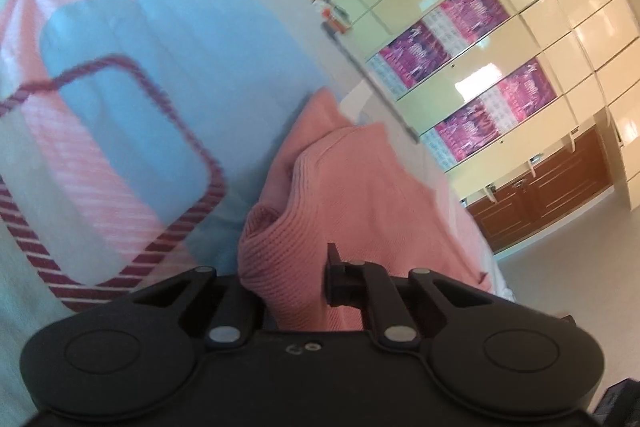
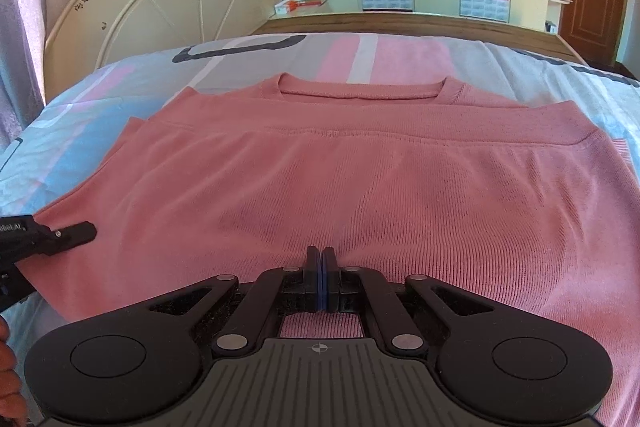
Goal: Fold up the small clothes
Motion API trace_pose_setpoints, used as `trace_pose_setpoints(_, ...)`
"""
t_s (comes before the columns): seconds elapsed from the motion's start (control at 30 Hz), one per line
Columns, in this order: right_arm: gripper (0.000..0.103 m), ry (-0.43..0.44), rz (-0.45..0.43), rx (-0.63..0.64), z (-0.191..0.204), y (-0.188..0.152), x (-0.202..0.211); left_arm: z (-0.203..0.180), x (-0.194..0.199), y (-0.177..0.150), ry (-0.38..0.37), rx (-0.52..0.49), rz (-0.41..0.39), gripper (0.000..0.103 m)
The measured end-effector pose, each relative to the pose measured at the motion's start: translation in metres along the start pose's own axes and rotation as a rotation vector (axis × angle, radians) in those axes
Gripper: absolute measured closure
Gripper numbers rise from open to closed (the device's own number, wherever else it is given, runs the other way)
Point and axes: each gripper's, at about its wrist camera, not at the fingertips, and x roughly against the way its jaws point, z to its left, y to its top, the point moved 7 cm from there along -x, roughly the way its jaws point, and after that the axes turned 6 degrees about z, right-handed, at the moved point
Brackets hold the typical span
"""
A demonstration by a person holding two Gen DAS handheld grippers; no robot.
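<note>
The pink knit sweater [image 2: 340,163] lies on the patterned bedsheet [image 2: 100,95], its hem already doubled up toward the neckline [image 2: 362,89]. My right gripper [image 2: 322,269] is clenched, blue pads pressed together at the near fold edge; whether fabric sits between them I cannot tell. My left gripper [image 1: 296,283] has bunched knit between its fingers at the sweater's left side, apparently grasping it, so I can carry that side across for the next fold while the right steadies the middle.
</note>
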Motion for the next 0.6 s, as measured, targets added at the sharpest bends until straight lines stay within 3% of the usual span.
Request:
trace_pose_setpoints(0.23, 0.103, 0.101, -0.006, -0.061, -0.015, 0.003, 0.004, -0.078, 0.018, 0.004, -0.046, -0.140, -0.049, 0.093)
trace_pose_setpoints(0.33, 0.103, 0.148, -0.078, -0.156, -0.041, 0.003, 0.028, -0.126, 0.018, -0.006, -0.060, -0.241, -0.041, 0.093)
trace_pose_setpoints(0.47, 0.103, 0.145, -0.157, -0.269, -0.097, -0.005, 0.060, -0.194, 0.007, -0.038, -0.070, -0.389, -0.002, 0.093)
trace_pose_setpoints(0.6, 0.103, 0.115, -0.214, -0.361, -0.162, -0.018, 0.094, -0.262, -0.017, -0.094, -0.106, -0.532, 0.068, 0.093)
